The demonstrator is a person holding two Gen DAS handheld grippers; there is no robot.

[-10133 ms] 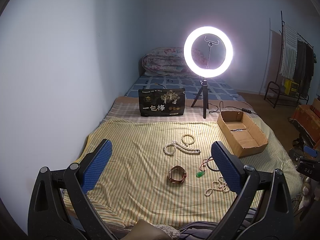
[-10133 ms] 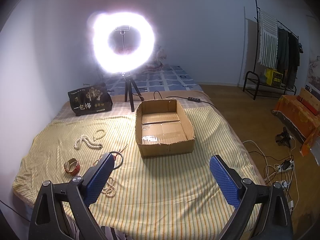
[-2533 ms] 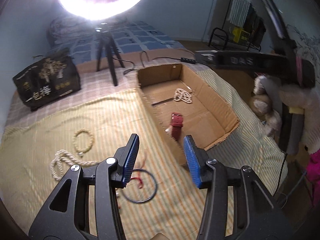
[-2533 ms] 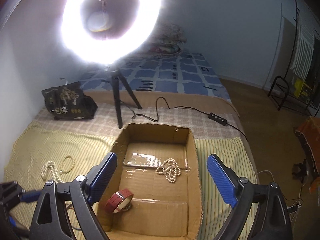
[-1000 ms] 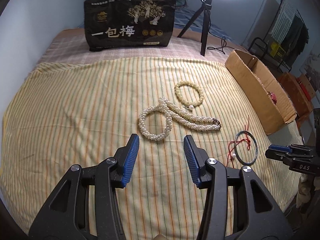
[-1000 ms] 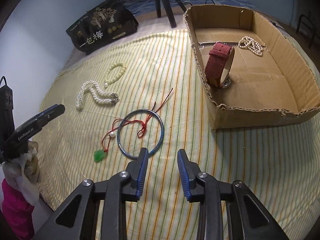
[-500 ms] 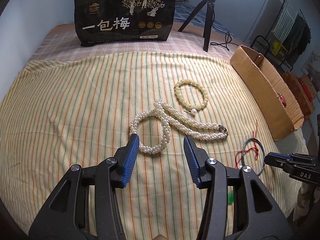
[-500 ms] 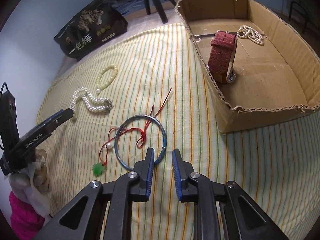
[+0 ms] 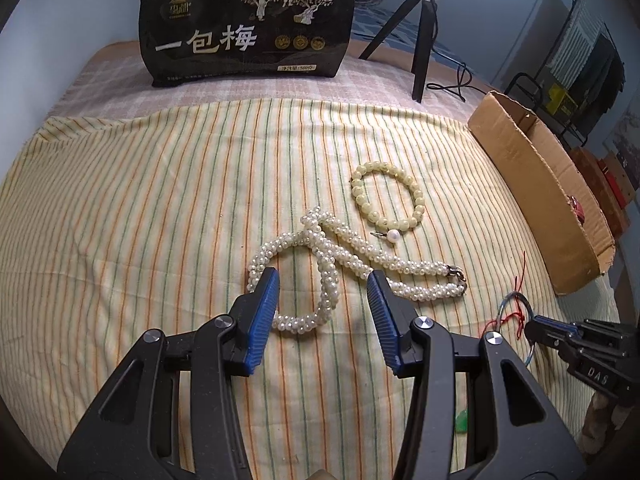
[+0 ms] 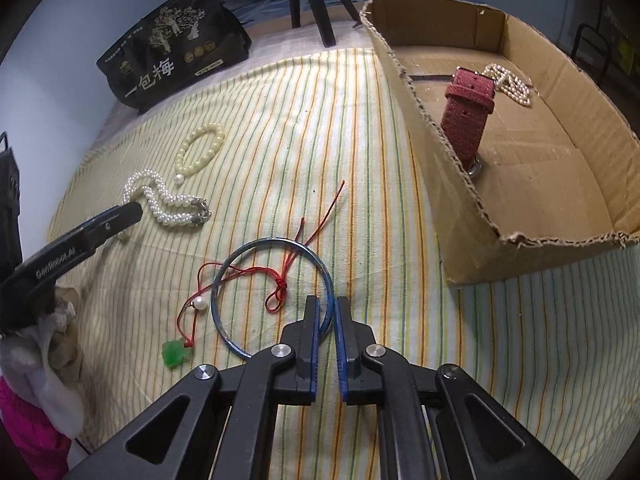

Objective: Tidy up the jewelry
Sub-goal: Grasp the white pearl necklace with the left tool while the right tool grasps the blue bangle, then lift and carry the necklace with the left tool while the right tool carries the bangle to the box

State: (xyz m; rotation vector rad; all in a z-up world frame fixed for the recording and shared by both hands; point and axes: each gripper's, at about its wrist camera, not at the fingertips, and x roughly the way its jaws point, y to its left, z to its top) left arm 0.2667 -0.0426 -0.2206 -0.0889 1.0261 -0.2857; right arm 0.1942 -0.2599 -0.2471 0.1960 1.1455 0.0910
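Note:
My left gripper (image 9: 323,278) is open, its jaws on either side of the loop of a white pearl necklace (image 9: 326,280) on the striped cloth. A cream bead bracelet (image 9: 387,196) lies just beyond it. My right gripper (image 10: 329,304) is nearly closed around the rim of a blue bangle (image 10: 240,256); a red cord (image 10: 280,284) with a pearl and a green pendant (image 10: 175,353) crosses the bangle. The cardboard box (image 10: 448,200) to the right holds a red watch (image 10: 468,116) and a pearl strand (image 10: 508,80).
A black snack bag (image 9: 246,20) stands at the back of the bed. A ring light tripod (image 9: 422,32) with its cable stands behind the box (image 9: 532,184). A clothes rack (image 9: 580,68) is at the far right.
My left gripper has moved forward over the pearl necklace loop. My right gripper has closed further and now straddles the bangle's rim.

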